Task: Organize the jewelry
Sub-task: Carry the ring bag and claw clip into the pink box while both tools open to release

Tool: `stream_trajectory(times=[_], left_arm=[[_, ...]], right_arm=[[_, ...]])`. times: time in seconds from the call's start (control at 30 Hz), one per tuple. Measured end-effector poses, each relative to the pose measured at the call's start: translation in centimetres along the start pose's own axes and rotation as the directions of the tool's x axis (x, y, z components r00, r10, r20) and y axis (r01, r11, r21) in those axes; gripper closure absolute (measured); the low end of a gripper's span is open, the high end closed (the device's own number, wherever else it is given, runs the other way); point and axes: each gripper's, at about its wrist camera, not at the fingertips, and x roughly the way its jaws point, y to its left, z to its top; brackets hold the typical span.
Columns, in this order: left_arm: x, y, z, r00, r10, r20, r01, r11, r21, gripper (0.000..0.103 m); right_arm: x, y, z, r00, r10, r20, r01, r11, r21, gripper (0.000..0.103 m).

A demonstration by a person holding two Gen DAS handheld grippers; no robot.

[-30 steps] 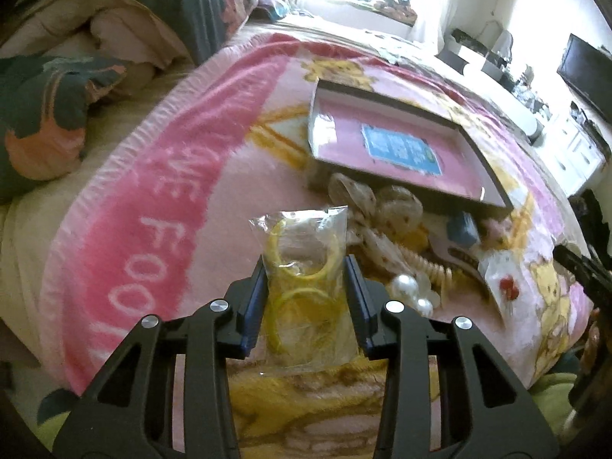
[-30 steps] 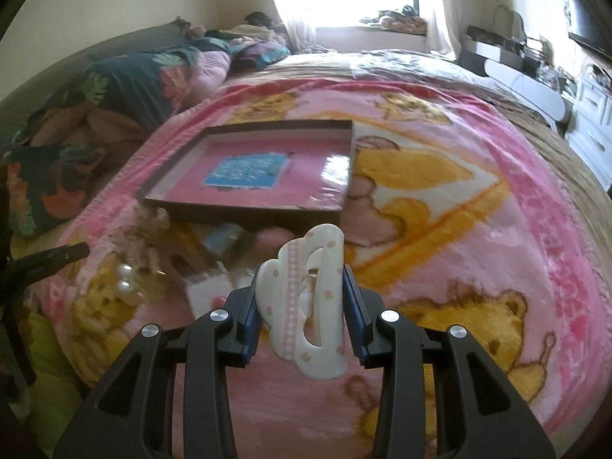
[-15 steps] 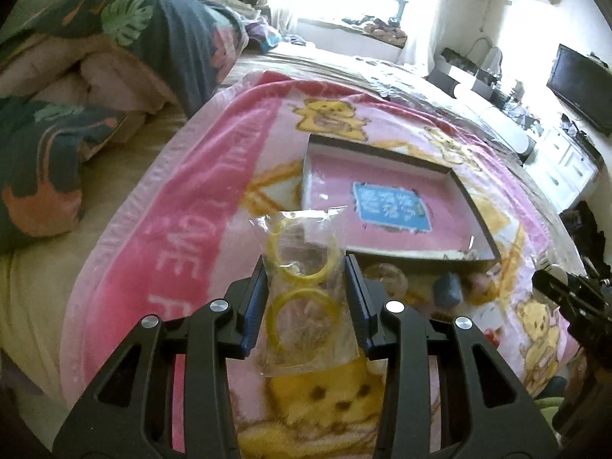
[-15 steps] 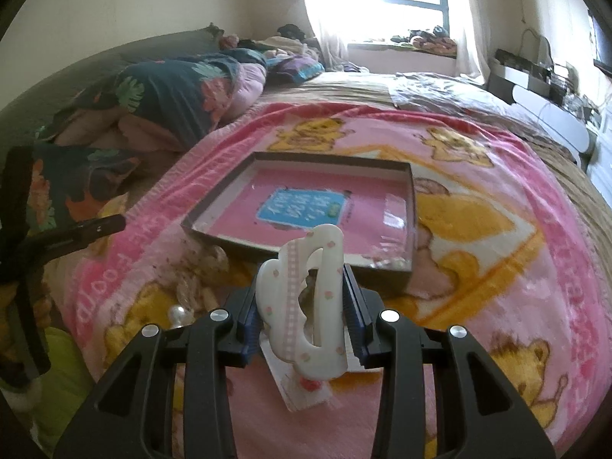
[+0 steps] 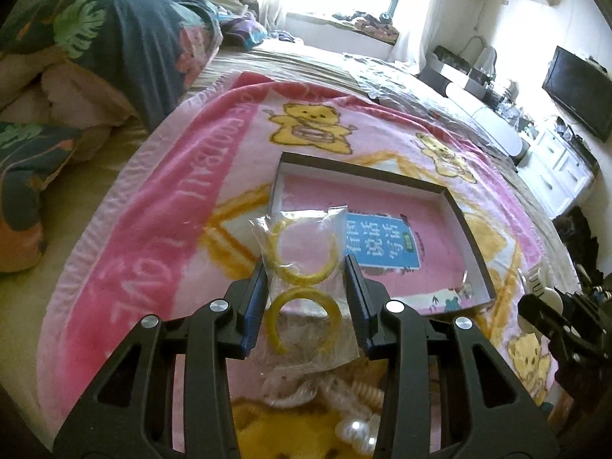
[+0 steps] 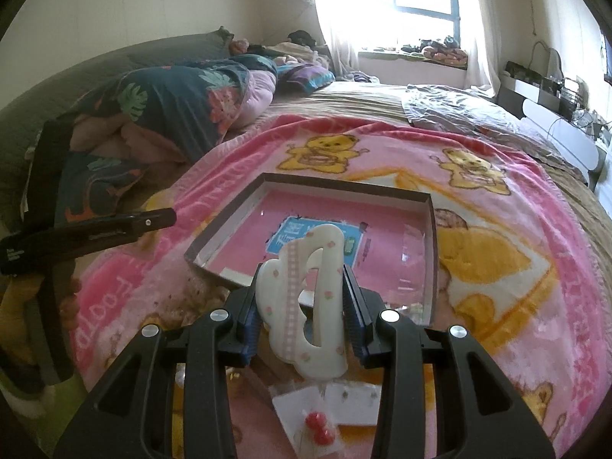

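My left gripper (image 5: 304,281) is shut on a clear plastic bag of yellow bangles (image 5: 304,287), held above the pink blanket just short of the shallow dark-rimmed box (image 5: 474,244). The box has a pink floor with a blue label (image 5: 382,244). My right gripper (image 6: 302,290) is shut on a white hair claw clip (image 6: 306,302) with pink dots, held upright in front of the same box (image 6: 430,264). Loose jewelry lies below: pearls (image 5: 354,430), a beaded piece, and red earrings on a card (image 6: 319,426).
The pink bear-print blanket (image 6: 516,306) covers a bed. A dark floral duvet (image 5: 126,49) is heaped at the left. The other gripper's body (image 6: 88,235) shows at the left of the right wrist view. A window, white cabinets and a TV (image 5: 579,90) stand beyond.
Both grippers rose and moved forward toward the box with their loads still gripped. The loose jewelry pile slid down out of the middle of both views.
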Motion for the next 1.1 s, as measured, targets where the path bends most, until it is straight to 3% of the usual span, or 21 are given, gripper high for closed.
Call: stream_trajectory(times=[0.47,0.83,1.03,1.1], left_arm=[[7.2,-2.4,1.7,0.995,0.006,-0.099,-0.001,0.999,0.048,0.072],[10.5,-2.7,1.2,0.984,0.037,-0.172,-0.023,0.996,0.082,0.071],[10.5,-2.3,1.1,0.983,0.051,-0.174,-0.035,0.995,0.097,0.054],[10.3,-2.1,1.1,0.984,0.053,-0.17,-0.036,0.994,0.1,0.052]], right_arm=[[6.4,-5.1,0.2,0.994,-0.036,-0.099,0.044,0.996,0.082,0.067],[10.4,-4.7,0.1,0.986,-0.018,-0.168,0.03,0.997,0.071,0.067],[11.6,-4.3,-0.1,0.981,-0.008,-0.193,0.022,0.997,0.069,0.067],[11.8,-4.2,-0.2,0.98,-0.005,-0.199,0.019,0.997,0.068,0.066]])
